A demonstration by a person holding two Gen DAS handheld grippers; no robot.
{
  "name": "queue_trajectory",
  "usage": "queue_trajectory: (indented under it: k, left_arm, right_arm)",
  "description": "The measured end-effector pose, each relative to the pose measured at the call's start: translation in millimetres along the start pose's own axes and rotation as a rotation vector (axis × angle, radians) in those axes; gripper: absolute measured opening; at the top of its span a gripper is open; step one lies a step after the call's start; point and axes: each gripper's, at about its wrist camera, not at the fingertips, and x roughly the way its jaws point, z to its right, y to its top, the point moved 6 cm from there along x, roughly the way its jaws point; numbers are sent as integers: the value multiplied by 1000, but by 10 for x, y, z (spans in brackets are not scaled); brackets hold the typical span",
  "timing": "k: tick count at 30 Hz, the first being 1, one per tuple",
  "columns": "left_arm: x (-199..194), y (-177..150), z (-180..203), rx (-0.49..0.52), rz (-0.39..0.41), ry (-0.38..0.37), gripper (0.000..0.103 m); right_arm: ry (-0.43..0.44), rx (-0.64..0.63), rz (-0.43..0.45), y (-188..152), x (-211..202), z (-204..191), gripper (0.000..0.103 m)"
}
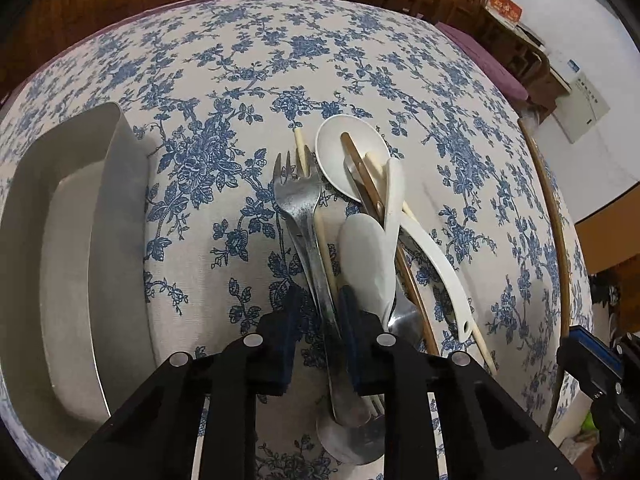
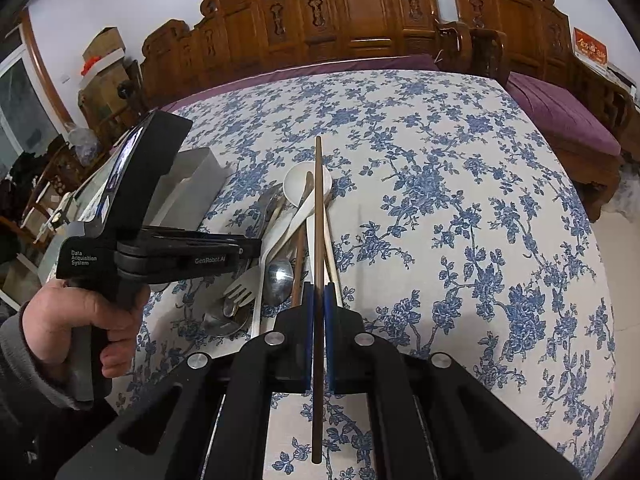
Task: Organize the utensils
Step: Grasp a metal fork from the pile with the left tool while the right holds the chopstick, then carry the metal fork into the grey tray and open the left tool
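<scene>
- The grey tray (image 1: 72,240) is sitting empty, left of the utensil pile (image 1: 352,216), on the floral tablecloth (image 1: 480,160).
- The left gripper (image 1: 320,328) is straddling the steel fork (image 1: 298,196); its pads are bracketing the handle, though whether they are pressing I cannot tell. Judging by this, the fork is being picked; next comes a firm pinch and a lift toward the tray.
- The pile is showing two forks, several spoons and a few chopsticks; the exact count is unclear.
- The right gripper (image 2: 318,300), right of the pile, is pinching one dark chopstick (image 2: 318,208).
</scene>
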Motion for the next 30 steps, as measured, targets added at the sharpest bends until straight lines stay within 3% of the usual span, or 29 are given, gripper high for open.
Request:
queue_trajectory:
  k: [9, 15, 17, 21, 30]
  left_arm:
    - [-54, -34, -56, -24, 5, -10, 19]
    - [-110, -11, -133, -33, 34, 42, 14]
    - [-72, -22, -153, -36, 9, 38, 14]
    - [-138, -2, -130, -52, 34, -4, 14]
    - [-11, -10, 17, 6, 4, 14, 15]
  right_arm:
    - [1, -8, -1, -8, 7, -19, 6]
    - [6, -15, -7, -20, 36, -55, 6]
    - [6, -19, -10, -28, 45, -67, 6]
    - [7, -18, -9, -32, 50, -72, 6]
    - [6, -19, -11, -39, 46, -76, 6]
